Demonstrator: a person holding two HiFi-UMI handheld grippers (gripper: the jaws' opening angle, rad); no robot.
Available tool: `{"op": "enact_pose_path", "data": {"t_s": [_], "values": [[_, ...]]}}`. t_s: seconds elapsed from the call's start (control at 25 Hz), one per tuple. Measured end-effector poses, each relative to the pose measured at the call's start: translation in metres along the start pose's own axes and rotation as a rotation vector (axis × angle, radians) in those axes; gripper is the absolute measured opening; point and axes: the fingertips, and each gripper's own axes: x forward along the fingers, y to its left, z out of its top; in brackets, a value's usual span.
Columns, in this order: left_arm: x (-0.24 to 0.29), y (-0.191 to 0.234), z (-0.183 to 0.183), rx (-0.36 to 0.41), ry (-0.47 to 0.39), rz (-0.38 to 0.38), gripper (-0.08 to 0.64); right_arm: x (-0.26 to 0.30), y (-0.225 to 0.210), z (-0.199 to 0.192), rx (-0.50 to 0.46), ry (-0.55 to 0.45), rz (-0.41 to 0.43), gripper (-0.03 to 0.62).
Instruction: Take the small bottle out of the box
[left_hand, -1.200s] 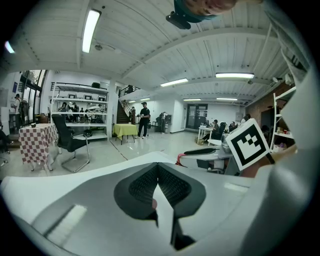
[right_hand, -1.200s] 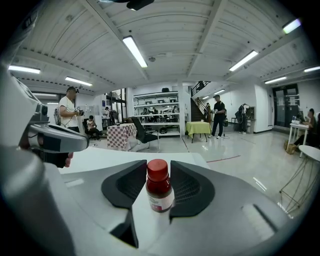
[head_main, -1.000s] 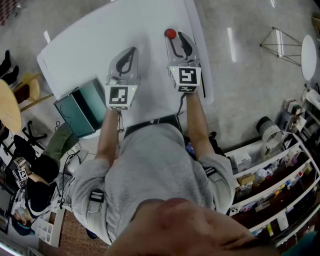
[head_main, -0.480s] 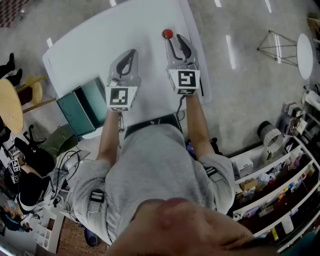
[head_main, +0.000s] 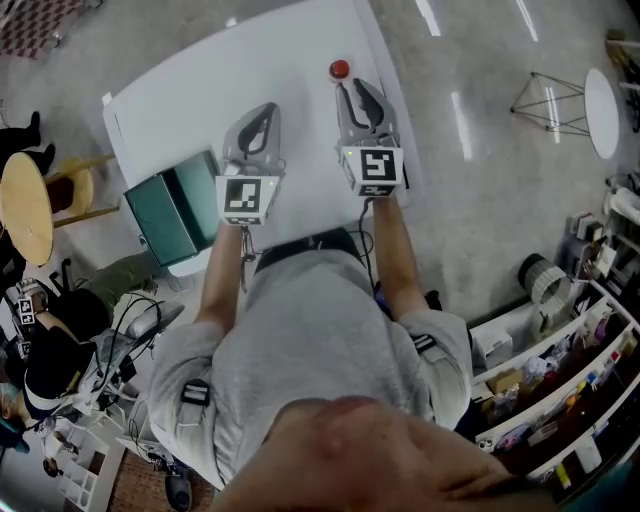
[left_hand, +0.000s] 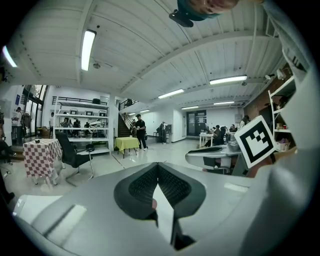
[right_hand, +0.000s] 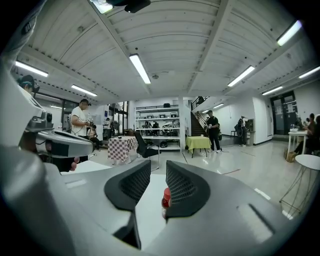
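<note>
White surface (head_main: 200, 90), seen from above. Small bottle (head_main: 340, 70) w/ red cap stands upright at approx 1 o'clock, close to the far edge. Teal box (head_main: 175, 208) sits at 8 o'clock, on the near-left corner.

Head camera overhead; both others level across table (head_main: 250, 70).

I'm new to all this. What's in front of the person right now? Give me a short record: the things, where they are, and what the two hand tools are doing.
Table: white
Box: teal, at the table's near left edge
Small bottle: red cap, upright on the table, outside the box, just beyond the right gripper
Left gripper: jaws together, empty
Right gripper: jaws apart, have just been closing, nothing between them
</note>
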Motion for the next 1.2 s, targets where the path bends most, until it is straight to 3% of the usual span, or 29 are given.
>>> {"op": "enact_pose_path", "data": {"t_s": [0.36,1.2], "values": [[-0.051,-0.017,0.015,0.003,-0.045,-0.014,0.012,-0.058,0.032,0.010,-0.029,-0.017,-0.024,0.086],[-0.165,-0.061,0.007,0.006,-0.078,-0.054,0.012,-0.186,0.093,0.000,-0.042,-0.049,-0.112,0.029]]}}
